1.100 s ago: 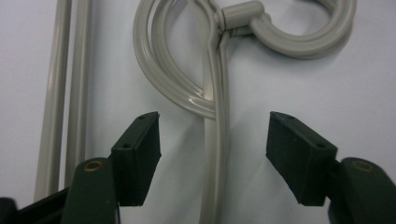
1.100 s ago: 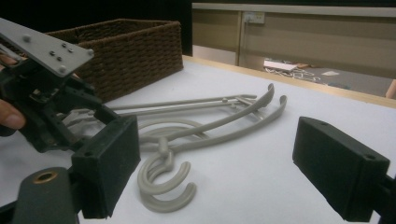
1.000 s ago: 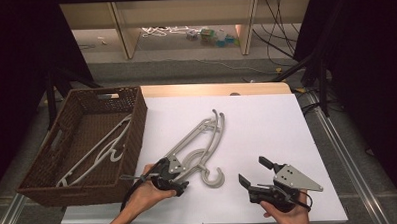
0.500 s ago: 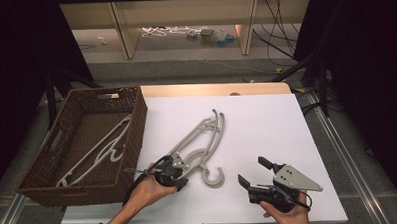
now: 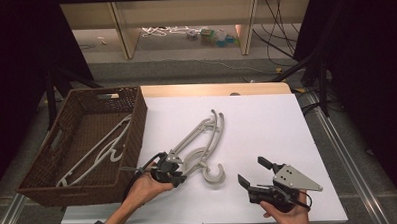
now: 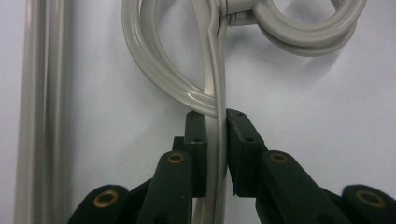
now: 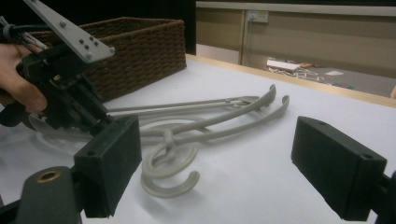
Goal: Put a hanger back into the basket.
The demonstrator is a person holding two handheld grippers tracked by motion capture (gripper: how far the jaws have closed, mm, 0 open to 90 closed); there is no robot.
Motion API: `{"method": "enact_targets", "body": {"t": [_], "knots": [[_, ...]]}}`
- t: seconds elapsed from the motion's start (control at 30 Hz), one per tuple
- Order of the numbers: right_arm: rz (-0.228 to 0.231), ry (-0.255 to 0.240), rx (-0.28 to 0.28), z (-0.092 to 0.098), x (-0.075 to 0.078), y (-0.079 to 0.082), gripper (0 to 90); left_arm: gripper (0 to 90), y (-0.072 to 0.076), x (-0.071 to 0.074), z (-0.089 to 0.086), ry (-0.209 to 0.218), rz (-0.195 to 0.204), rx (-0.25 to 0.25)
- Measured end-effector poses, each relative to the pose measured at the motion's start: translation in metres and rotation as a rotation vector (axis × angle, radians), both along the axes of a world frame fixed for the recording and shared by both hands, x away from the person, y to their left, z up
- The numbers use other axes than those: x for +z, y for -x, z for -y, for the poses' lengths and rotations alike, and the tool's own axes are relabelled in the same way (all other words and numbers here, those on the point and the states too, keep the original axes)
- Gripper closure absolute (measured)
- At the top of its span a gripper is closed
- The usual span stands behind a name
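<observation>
High view: my left gripper [image 5: 174,172] sits at the near end of the pale grey plastic clothes hangers [image 5: 200,142], which lie stacked on the white table [image 5: 267,124], hooks toward me, just right of the brown woven wicker basket [image 5: 136,106]. More grey hangers [image 5: 95,153] already lie inside that basket. A second ago these jaws stood apart beside the stack; they have just been closing, and now a hanger bar is between them. My right gripper [image 5: 254,174] rests on the table near the right front, well apart from the stack, jaws spread, nothing in them.

Left gripper view: both black pads [image 6: 196,140] press on one thin grey bar of the top hanger, just below its curved loop. Grip looks centred on the bar.

Right gripper view: wide-open jaws frame the hanger hooks [image 7: 170,170]; the left gripper [image 7: 93,116] is clamped at the stack's far side, basket behind it.

Judgement: grasp is made; next step is likely lifting this hanger toward the basket. Risk: the lower hanger drags along.
</observation>
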State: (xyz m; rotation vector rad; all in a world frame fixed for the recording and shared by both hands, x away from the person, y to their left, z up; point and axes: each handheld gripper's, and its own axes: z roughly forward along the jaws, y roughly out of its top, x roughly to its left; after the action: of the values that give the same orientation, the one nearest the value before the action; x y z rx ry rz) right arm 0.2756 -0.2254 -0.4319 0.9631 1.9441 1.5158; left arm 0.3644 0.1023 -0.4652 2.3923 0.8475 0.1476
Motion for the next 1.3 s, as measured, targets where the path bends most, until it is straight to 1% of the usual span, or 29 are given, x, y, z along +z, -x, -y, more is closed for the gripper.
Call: {"method": "enact_targets", "body": {"t": [0.03,0.1,0.13,0.17,0.23,0.27,0.37,0.4,0.5,0.53,0.57,0.6,0.63,0.67,0.7,0.73,0.83,0.87,0.9,0.97,1.0,1.03,1.07,1.1,1.13,1.17,1.2,1.23,1.3], "knots": [[0.000,-0.009,-0.001,0.000,0.000,0.000,16.9,79.4,-0.001,0.001,-0.001,-0.009,-0.006,-0.009],[0.003,-0.011,-0.001,0.000,0.000,0.000,16.9,79.4,0.000,0.001,-0.001,0.000,-0.005,-0.001],[0.002,0.004,-0.005,0.000,0.000,0.000,16.9,79.4,-0.001,0.001,-0.002,-0.011,-0.006,-0.013],[0.002,0.004,-0.005,0.000,0.000,0.000,16.9,79.4,-0.001,0.001,-0.002,-0.011,-0.006,-0.013],[-0.002,-0.001,0.000,0.000,0.000,0.000,16.9,79.4,0.000,0.000,0.000,0.008,-0.007,0.006],[0.001,0.004,-0.005,0.000,0.000,0.000,16.9,79.4,-0.001,0.001,-0.002,-0.009,-0.008,-0.012],[0.006,0.003,-0.009,0.000,0.000,0.000,16.9,79.4,-0.002,0.001,-0.002,-0.002,-0.020,-0.008],[-0.002,-0.003,0.001,0.000,0.000,0.000,16.9,79.5,-0.001,0.001,-0.002,-0.009,-0.020,-0.009],[0.002,0.004,-0.003,0.000,0.000,0.000,17.0,79.9,-0.001,0.001,-0.002,-0.007,-0.015,-0.013],[-0.001,0.006,-0.001,0.000,0.000,0.000,17.0,80.2,-0.001,0.002,-0.002,0.003,-0.023,-0.004],[-0.001,0.006,-0.001,0.000,0.000,0.000,17.0,80.5,-0.001,0.002,-0.002,0.003,-0.023,-0.004],[-0.001,-0.003,0.002,0.000,0.000,0.000,17.1,80.6,0.000,0.002,-0.002,0.002,-0.013,0.005],[0.001,0.006,-0.004,0.000,0.000,0.000,17.1,80.7,0.000,0.002,-0.002,0.002,-0.013,0.005],[0.004,0.002,-0.005,0.000,0.000,0.000,17.1,80.8,-0.001,0.002,-0.002,-0.016,-0.013,-0.012],[-0.001,0.005,0.000,0.000,0.000,0.000,17.1,80.8,-0.001,0.001,-0.002,-0.014,-0.019,-0.008],[-0.004,0.001,0.004,0.000,0.000,0.000,17.1,80.9,-0.001,0.001,-0.002,-0.017,-0.007,-0.011],[-0.001,0.001,0.000,0.000,0.000,0.000,17.1,80.9,0.000,0.003,-0.001,-0.028,-0.006,-0.023],[0.001,0.005,-0.003,0.000,0.001,0.000,17.1,80.9,0.000,0.003,-0.001,-0.005,-0.009,-0.005],[-0.002,0.005,0.000,0.000,0.000,0.000,17.1,81.0,0.001,0.005,-0.001,0.004,-0.004,-0.002],[-0.001,-0.003,0.003,0.000,0.000,0.000,17.2,81.0,0.001,0.005,-0.002,0.013,-0.011,0.003],[0.001,0.004,-0.001,0.000,0.000,0.000,17.1,81.0,0.000,0.007,-0.004,0.022,-0.001,0.002],[0.002,0.006,-0.003,0.000,0.000,0.000,17.1,81.0,0.000,0.007,-0.004,0.022,-0.001,0.002],[0.002,0.006,-0.003,0.000,0.000,0.000,17.1,81.0,0.000,0.007,-0.004,0.038,-0.011,0.015],[-0.003,0.005,0.000,0.000,0.000,0.000,17.2,80.9,-0.002,0.009,-0.007,0.042,-0.025,-0.003],[-0.003,0.005,0.000,0.000,0.000,0.000,17.2,80.9,-0.002,0.009,-0.007,0.042,-0.025,-0.003],[-0.003,-0.004,0.003,0.000,0.000,0.000,17.1,80.9,-0.001,0.008,-0.007,0.066,-0.021,0.020],[0.001,0.003,-0.001,0.000,0.000,0.000,17.2,80.9,-0.001,0.009,-0.008,0.048,-0.020,0.003],[0.002,0.005,-0.001,0.000,0.000,0.000,17.1,80.9,-0.002,0.010,-0.008,0.068,-0.029,0.009],[-0.001,0.006,0.000,0.000,0.000,0.000,17.2,81.0,-0.003,0.011,-0.009,0.062,-0.024,0.004]]}}
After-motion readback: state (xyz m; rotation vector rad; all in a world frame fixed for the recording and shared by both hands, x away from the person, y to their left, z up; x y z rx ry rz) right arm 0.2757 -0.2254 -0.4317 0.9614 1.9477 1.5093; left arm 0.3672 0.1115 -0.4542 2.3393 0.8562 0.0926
